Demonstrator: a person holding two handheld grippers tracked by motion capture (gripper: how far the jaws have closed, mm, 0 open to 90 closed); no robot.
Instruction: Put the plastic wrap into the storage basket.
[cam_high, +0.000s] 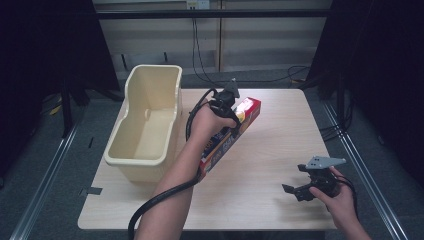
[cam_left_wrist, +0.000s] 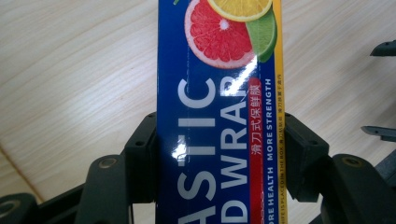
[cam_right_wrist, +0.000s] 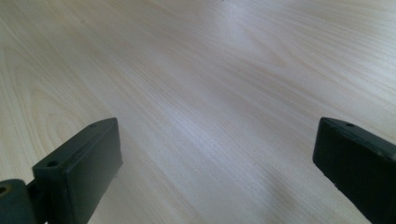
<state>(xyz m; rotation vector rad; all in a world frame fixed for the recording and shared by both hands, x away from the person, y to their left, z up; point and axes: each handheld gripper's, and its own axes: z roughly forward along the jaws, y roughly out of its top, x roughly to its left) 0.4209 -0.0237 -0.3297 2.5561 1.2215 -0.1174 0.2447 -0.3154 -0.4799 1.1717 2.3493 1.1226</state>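
Left tongs (cam_left_wrist: 219, 154) clamped on wrap box (cam_left_wrist: 219, 93) beside tub (cam_high: 145, 120); right tongs (cam_right_wrist: 217, 163) apart over bare table (cam_right_wrist: 210, 70).

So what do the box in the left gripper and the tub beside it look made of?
The box looks like glossy printed cardboard: sharp edges, glare streaks across the lettering. The tub looks like moulded cream plastic, smooth with a rounded rim and soft sheen.

Pale wooden table (cam_high: 270, 150), cream tub (cam_high: 145, 122)

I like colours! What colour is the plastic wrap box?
Mostly dark blue plastic wrap box, with citrus pictures; clearest in the left gripper view.
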